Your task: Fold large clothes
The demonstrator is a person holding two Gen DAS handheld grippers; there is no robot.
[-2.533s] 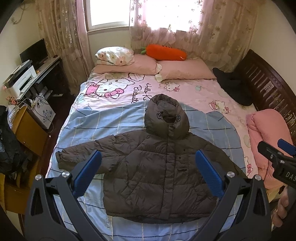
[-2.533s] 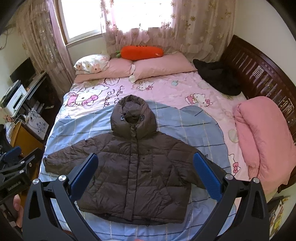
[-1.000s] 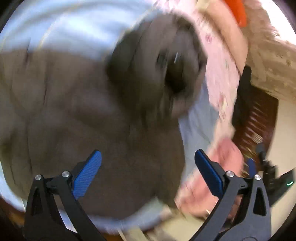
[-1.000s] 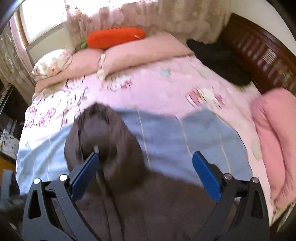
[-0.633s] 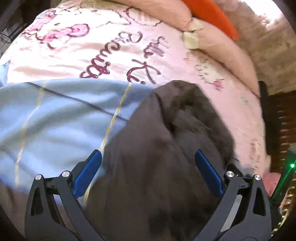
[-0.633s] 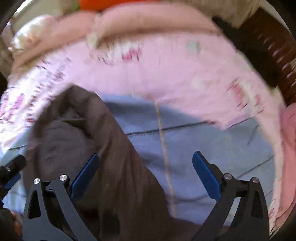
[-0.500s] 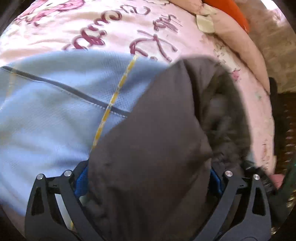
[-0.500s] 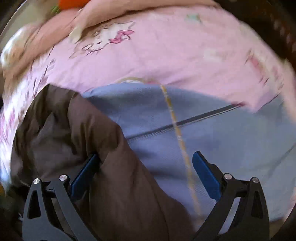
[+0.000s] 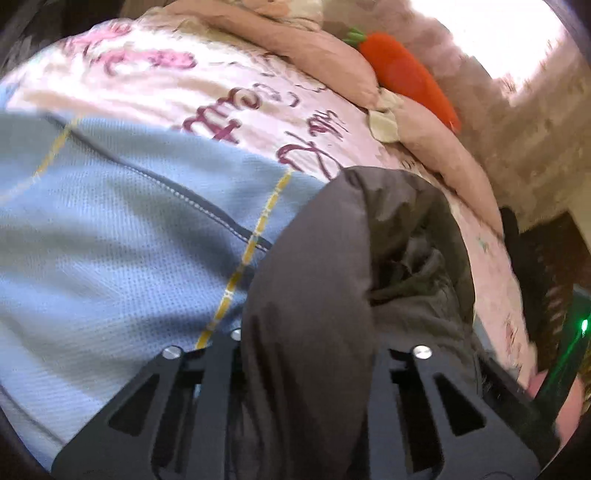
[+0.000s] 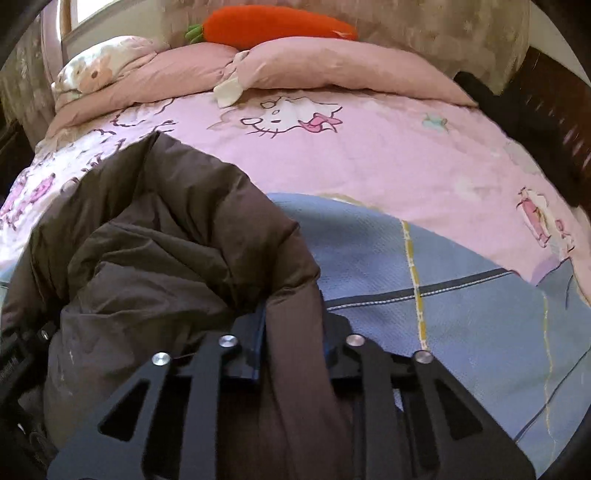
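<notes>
Left gripper [image 9: 308, 354] just closed, clamped on hood rim of dark brown padded hooded jacket [image 9: 314, 295]; pads hidden, apparently pinching. Right gripper [image 10: 293, 339] just closed on opposite rim. Hood ahead, over light blue mesh blanket [image 10: 461, 314].

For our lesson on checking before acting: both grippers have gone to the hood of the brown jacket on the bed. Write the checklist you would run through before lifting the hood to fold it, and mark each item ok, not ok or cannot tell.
1. Left gripper shut on the hood: ok, its jaws have just been closing and fabric fills the gap.
2. Right gripper shut on the hood: ok, jaws just closed, a fold of fabric pinched between them.
3. Only jacket caught, not the blue blanket: cannot tell, the fabric hides the pads.
4. Grips on opposite sides of the hood: ok.
5. Sleeves and hem lying flat: cannot tell, out of view.
6. Carrot cushion clear of the hood: ok.
</notes>
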